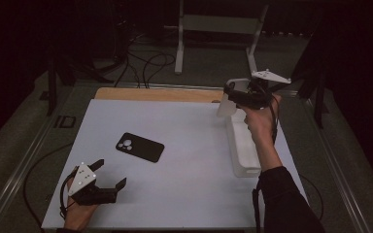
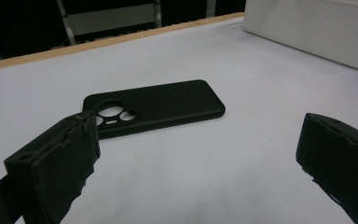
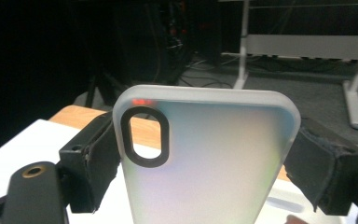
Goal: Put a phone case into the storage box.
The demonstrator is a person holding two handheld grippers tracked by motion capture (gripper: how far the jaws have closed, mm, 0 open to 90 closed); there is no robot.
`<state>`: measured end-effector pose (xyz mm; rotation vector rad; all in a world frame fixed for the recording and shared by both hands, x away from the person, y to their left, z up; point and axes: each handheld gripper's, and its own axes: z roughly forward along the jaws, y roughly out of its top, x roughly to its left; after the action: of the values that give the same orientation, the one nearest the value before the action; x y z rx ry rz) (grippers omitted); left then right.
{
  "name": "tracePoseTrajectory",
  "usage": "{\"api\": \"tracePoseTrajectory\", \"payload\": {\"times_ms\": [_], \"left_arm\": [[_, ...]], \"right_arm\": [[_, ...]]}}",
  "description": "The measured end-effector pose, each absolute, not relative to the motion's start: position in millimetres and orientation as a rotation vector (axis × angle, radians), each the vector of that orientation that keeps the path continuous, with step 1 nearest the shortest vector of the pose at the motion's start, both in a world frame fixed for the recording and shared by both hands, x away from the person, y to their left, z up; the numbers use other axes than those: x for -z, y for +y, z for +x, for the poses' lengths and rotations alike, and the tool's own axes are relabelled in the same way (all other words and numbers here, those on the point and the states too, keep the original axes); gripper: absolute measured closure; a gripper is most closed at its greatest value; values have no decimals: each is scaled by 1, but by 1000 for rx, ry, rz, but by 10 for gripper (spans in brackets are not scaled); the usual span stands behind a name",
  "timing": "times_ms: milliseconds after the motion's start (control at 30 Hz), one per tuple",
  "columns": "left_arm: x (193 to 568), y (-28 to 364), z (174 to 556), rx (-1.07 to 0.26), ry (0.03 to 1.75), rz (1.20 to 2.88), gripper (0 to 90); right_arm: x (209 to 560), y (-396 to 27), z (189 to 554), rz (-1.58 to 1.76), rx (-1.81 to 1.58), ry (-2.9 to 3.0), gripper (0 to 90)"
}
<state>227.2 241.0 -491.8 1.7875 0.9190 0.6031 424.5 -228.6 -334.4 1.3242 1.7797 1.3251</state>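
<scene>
Between R gripper (image 3: 205,172) jaws: frosted phone case (image 3: 205,158), clamped by edges; L gripper (image 2: 196,158) jaws wide.

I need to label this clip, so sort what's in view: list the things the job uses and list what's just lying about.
In use:
- frosted white phone case, clamped in the right claw
- black phone case, flat on the table ahead of the open left claw
- white bin under the right forearm

Lying about:
- cables on the floor
- metal frame beyond the table

My left hand-held gripper (image 1: 110,174) rests low, jaws spread wide apart with nothing between them, hand (image 1: 80,213) gripping from behind. My right hand-held gripper (image 1: 227,99) is raised on an outstretched forearm, both pads pressing the edges of a frosted case (image 3: 209,158).
</scene>
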Motion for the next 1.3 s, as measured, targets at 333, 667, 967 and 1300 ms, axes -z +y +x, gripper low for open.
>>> {"api": "tracePoseTrajectory", "payload": {"times_ms": [333, 667, 967, 1300], "left_arm": [[491, 242, 227, -611, 924, 1778, 3], [491, 242, 227, -612, 926, 1777, 3], [491, 243, 227, -611, 926, 1769, 3], [491, 244, 227, -611, 930, 1765, 3]], "right_arm": [[340, -244, 439, 1382, -1253, 1735, 169], [353, -257, 453, 1438, -1155, 1700, 169], [369, -261, 464, 1483, -1091, 1696, 169], [388, -260, 474, 1513, -1017, 1721, 169]]}}
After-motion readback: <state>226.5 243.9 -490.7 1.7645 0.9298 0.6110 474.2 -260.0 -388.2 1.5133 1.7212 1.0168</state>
